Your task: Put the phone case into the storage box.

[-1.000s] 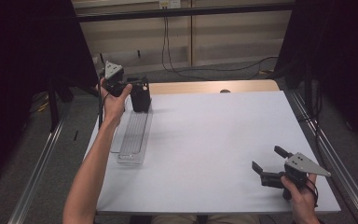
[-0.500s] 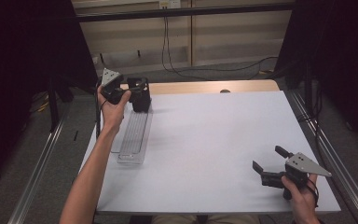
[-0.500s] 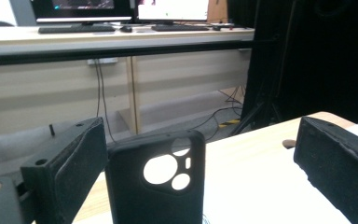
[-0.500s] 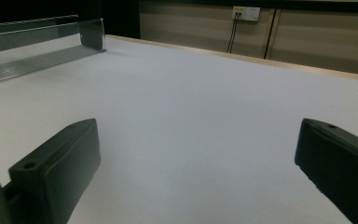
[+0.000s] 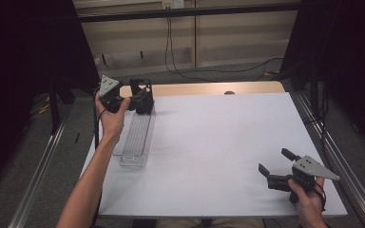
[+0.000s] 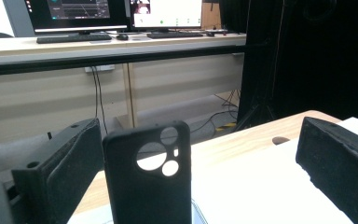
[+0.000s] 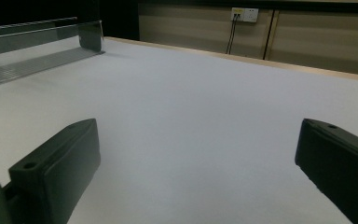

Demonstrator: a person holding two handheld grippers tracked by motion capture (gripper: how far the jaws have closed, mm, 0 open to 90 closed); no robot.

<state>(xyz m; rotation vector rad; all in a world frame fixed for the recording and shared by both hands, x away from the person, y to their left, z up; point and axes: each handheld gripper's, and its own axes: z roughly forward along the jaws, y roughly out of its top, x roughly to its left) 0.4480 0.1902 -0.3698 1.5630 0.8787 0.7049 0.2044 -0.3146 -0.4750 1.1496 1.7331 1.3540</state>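
Observation:
A black phone case (image 6: 147, 184) with round camera cut-outs stands upright at the far end of a clear plastic tray (image 5: 135, 137). My left gripper (image 6: 200, 140) is open, and the case sits between its wide-apart jaws, nearer the left jaw, with neither jaw touching it. In the high view the left gripper (image 5: 142, 96) is held at the table's far left corner, over the tray's far end. At the near right of the table my right gripper (image 5: 274, 161) rests open and empty. Between its own jaws (image 7: 196, 140) lies only white table.
The white tabletop (image 5: 218, 142) stretches wide between the two hands. A wooden strip (image 5: 209, 89) runs along the far edge, with a dark bar and cables behind it. The tray (image 7: 37, 56) lies far off in the right gripper view. Metal rails flank the table.
The left hand has turned and dipped a little at the tray's far end, shifting slightly left. The right gripper has stayed where it was.

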